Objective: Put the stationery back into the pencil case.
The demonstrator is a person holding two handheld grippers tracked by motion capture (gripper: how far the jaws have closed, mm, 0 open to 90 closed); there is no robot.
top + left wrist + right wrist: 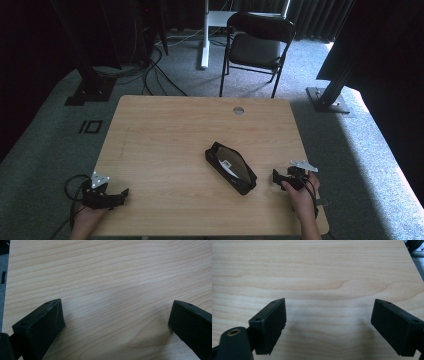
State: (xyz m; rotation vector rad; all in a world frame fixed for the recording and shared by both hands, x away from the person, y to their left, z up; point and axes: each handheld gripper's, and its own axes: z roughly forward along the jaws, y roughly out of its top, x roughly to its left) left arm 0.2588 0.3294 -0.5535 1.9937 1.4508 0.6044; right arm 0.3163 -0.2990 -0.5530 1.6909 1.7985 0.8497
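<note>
Black pouch between two spread tools on the worktop

The left tool (117,196) is held spread at the near left edge of the worktop (165,130), well apart from the black pouch (230,167); just right of the pouch, the right tool (276,178) is seen spread with nothing between its jaws.

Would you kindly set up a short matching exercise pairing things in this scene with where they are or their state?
Things:
1. black pouch
2. left gripper
3. right gripper
4. folding chair

Places or states:
A. on the floor beyond the table
B. open, at the table's near right
C. lies unzipped, right of the table's middle
D. open, at the table's near left corner

Pairs: 1-C, 2-D, 3-B, 4-A
</note>
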